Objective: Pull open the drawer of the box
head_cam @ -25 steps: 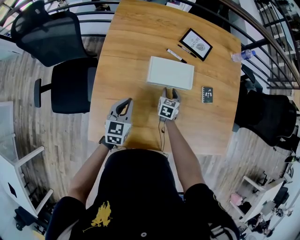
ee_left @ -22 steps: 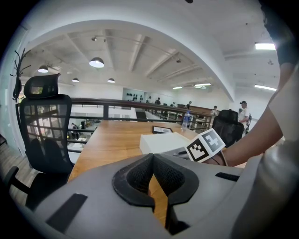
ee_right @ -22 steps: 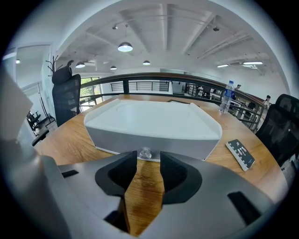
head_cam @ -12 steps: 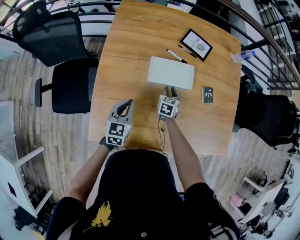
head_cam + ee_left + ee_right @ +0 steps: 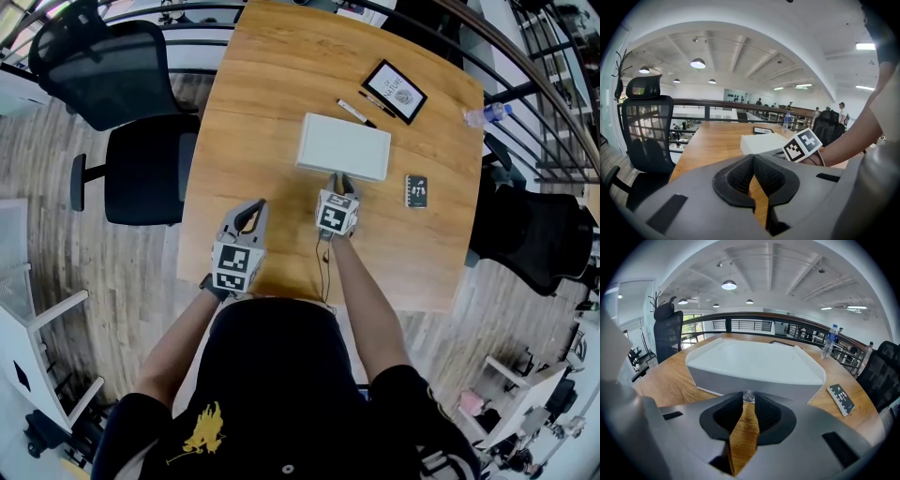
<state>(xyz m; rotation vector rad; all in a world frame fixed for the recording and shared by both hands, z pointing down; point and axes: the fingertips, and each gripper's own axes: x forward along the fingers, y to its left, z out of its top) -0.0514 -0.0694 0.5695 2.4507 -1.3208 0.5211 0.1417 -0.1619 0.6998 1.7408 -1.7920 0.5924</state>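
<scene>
around knob [image 5: 748, 396], right gripper [image 5: 748, 402] jaws closing

left hand-held gripper [image 5: 753, 157]: jaws together | white box [image 5: 761, 142] ahead

Marker [image 5: 352, 111], framed picture [image 5: 395, 91], dark card [image 5: 416, 190], probably bottle [image 5: 485, 113].

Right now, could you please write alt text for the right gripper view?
The right gripper, whose jaws have just been closing, pinches a clear knob on the front of a white box on a wooden table. A dark card lies at right.
</scene>
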